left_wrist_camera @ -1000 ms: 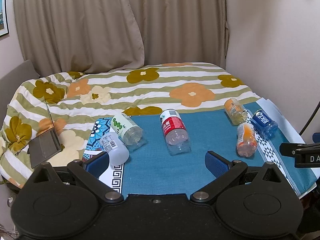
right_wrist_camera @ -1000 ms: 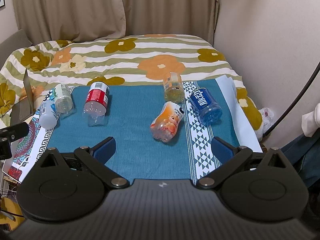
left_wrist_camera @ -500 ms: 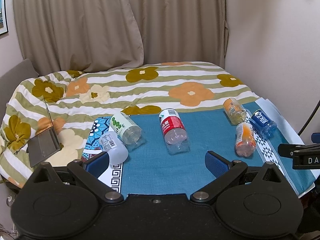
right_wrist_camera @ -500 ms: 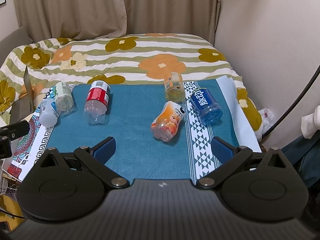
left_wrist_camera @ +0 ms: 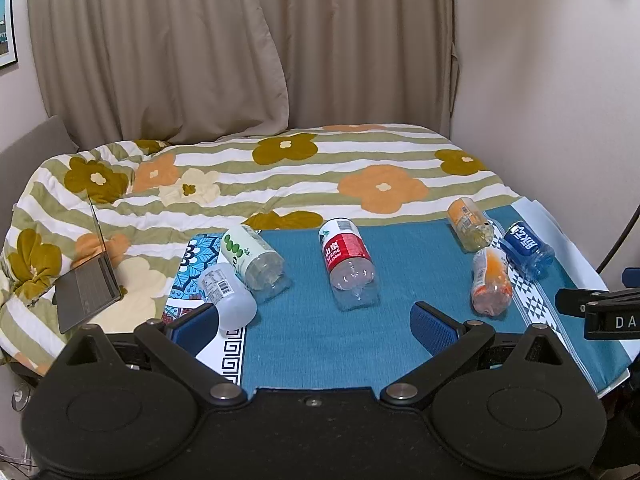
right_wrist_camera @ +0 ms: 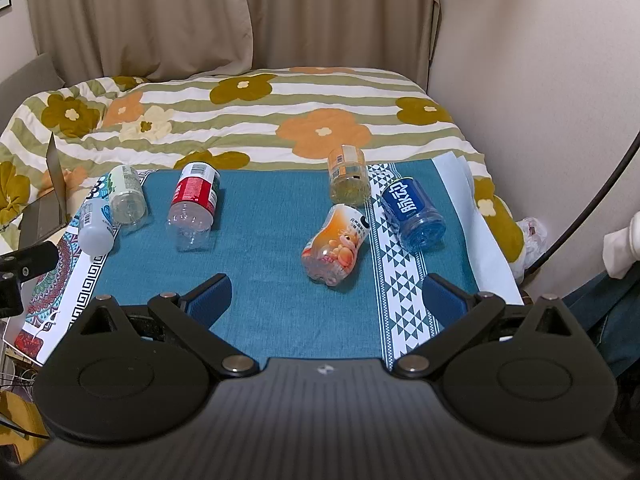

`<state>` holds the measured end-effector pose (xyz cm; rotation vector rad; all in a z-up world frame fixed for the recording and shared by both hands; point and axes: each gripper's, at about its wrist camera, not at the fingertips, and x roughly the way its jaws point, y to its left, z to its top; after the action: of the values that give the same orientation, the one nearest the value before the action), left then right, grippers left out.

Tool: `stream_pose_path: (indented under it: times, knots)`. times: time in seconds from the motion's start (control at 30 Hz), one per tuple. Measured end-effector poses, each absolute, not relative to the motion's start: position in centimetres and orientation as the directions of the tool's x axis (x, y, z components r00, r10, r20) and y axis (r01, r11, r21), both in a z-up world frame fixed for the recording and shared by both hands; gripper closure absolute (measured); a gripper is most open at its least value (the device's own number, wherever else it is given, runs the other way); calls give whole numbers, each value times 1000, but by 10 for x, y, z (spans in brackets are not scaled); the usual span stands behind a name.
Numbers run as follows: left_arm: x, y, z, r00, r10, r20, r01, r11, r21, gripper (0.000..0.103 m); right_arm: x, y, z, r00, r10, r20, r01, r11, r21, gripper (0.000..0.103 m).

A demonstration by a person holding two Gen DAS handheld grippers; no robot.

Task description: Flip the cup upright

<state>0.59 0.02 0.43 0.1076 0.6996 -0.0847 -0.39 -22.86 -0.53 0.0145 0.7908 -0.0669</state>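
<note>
Six cups [right_wrist_camera: 335, 245] are seen lying toppled on the teal mat [right_wrist_camera: 264, 248]; both grippers, left [left_wrist_camera: 314, 324] and right [right_wrist_camera: 326, 294], are held spread, empty.

A: Both wrist views evenly lit, soft indoor light from overhead. No glare, nothing blown out.

B: Shadows?

A: Short, soft ones under the bottles [right_wrist_camera: 336, 246] on the blue cloth [right_wrist_camera: 264, 220]. Focus sharp mid-frame.

B: Distortion?

A: Strong fisheye: curtains [left_wrist_camera: 160, 52] bow, corners vignette black. Right gripper [right_wrist_camera: 326, 298] housing looks slightly soft up close.
</note>
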Motion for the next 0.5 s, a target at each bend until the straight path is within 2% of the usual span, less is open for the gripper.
stream_pose_path:
  times: [0.5]
  knots:
    - [8,4,3,758,-45,-651,114,991,64,0,-3,-227,-5,700,-51,-712,66,998,-6,0]
